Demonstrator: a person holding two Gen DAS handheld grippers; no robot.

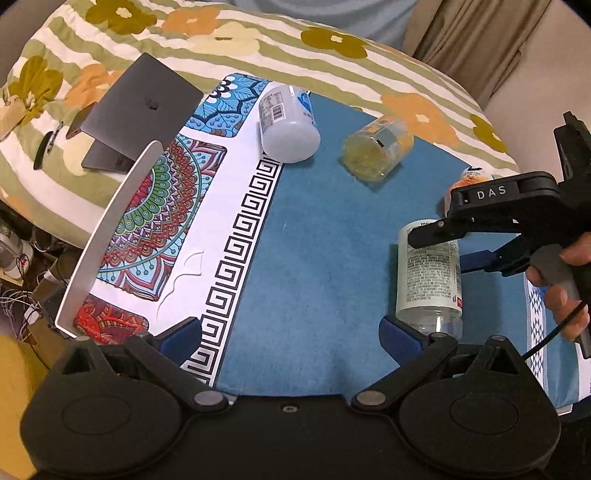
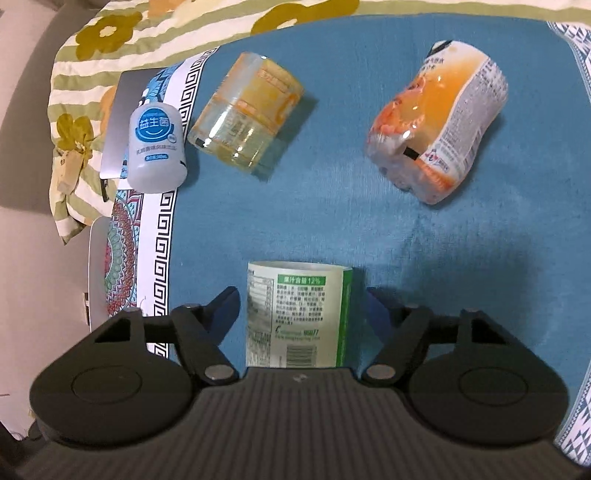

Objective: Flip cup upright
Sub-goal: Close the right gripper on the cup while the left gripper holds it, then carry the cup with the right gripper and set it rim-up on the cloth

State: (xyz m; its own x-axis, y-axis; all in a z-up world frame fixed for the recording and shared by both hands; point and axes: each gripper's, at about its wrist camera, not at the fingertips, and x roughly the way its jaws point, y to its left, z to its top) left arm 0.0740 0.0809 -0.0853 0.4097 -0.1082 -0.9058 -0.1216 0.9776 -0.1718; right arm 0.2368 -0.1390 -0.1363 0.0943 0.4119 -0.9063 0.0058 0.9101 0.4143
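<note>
Several cut-bottle cups lie or stand on a blue cloth (image 1: pixel 314 240). A cup with a green and white label (image 2: pixel 295 314) stands between the spread fingers of my right gripper (image 2: pixel 301 306), which is open around it without touching; it also shows in the left wrist view (image 1: pixel 428 273). A white cup (image 1: pixel 286 125) (image 2: pixel 157 147), a yellow clear cup (image 1: pixel 376 147) (image 2: pixel 245 114) and an orange cup (image 2: pixel 439 122) (image 1: pixel 467 181) lie on their sides. My left gripper (image 1: pixel 291 332) is open and empty over the cloth.
A patterned mat (image 1: pixel 159 221) covers the table's left side, with a curved metal stand (image 1: pixel 107 229) on it. A grey laptop (image 1: pixel 140 114) rests on the floral bedding (image 1: pixel 221 33) behind. Cables lie at the far left.
</note>
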